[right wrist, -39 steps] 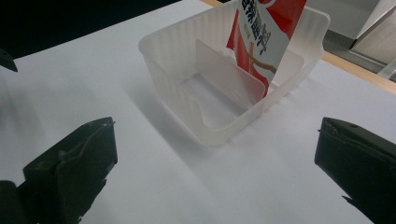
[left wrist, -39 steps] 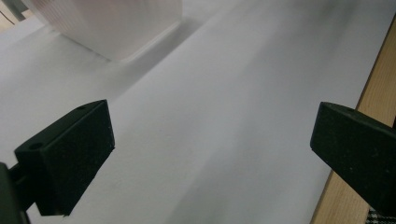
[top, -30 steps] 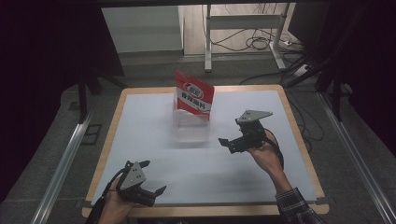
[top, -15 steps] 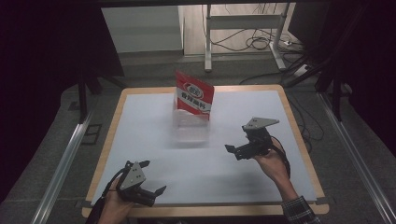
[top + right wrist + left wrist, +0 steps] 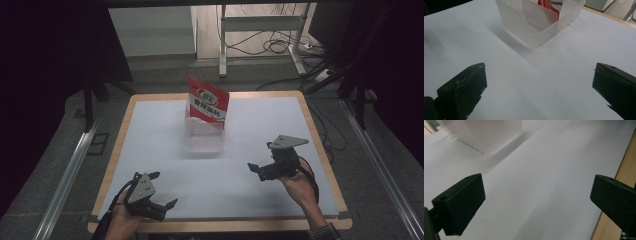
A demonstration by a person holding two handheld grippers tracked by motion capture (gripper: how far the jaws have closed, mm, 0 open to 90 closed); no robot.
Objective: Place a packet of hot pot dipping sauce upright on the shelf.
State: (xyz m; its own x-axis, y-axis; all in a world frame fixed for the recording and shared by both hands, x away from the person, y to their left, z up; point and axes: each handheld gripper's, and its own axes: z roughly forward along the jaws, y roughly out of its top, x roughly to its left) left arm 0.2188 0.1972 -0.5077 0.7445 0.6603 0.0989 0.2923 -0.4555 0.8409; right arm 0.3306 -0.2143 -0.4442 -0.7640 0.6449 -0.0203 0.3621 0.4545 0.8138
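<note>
We rest our left gripper (image 5: pixel 156 196) low at the table's (image 5: pixel 150 107) near edge, jaws apart and empty, out of the way, while the red packet (image 5: pixel 208 102) stands propped in the white bin (image 5: pixel 204 140) mid-table, and our right gripper (image 5: pixel 256 169), jaws spread, faces that bin from well apart.

Dim room with dark edges, evenly lit pale table (image 5: pixel 260 165), soft shadow beside the white bin (image 5: pixel 536 30), slightly blurred, grainy close views.
</note>
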